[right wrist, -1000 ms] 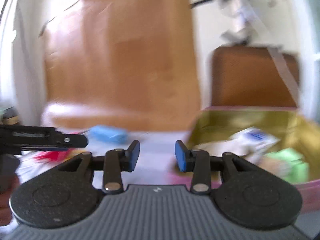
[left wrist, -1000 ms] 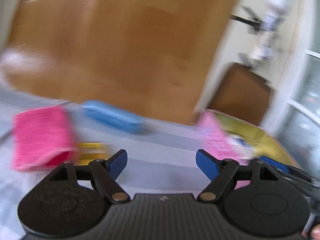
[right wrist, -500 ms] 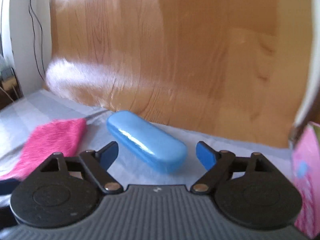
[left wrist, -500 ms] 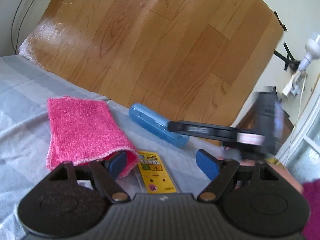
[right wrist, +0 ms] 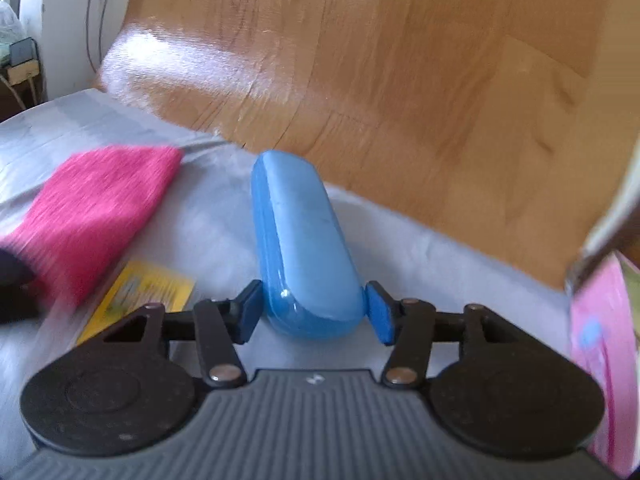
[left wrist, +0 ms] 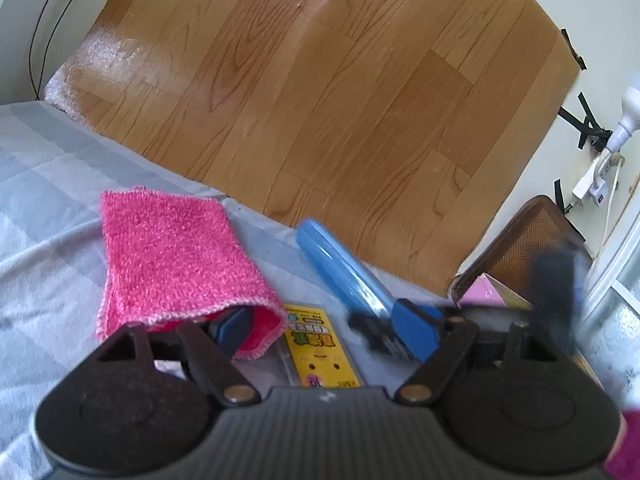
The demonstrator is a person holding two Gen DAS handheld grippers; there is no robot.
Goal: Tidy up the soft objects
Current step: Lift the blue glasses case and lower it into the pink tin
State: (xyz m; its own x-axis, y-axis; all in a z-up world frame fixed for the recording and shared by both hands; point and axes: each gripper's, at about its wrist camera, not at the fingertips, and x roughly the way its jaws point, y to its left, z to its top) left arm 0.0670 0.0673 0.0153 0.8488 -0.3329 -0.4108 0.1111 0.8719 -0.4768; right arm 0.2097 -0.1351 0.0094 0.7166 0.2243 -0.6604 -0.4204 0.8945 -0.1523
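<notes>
Swinging over from the box side, the right claw (right wrist: 313,314) has just been closing around the case (right wrist: 301,245), pads flanking its near end, contact unclear. That case is glossy, hard, oblong, running toward 12 o'clock. The left claw (left wrist: 326,330) stands open, one pad tucked in the fuzzy pink cloth (left wrist: 172,258) at 10 o'clock; grey sheet (left wrist: 44,216) beneath.

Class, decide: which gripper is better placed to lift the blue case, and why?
Right. The right gripper already straddles the blue case, jaws just closing; the left gripper faces the yellow card.
</notes>
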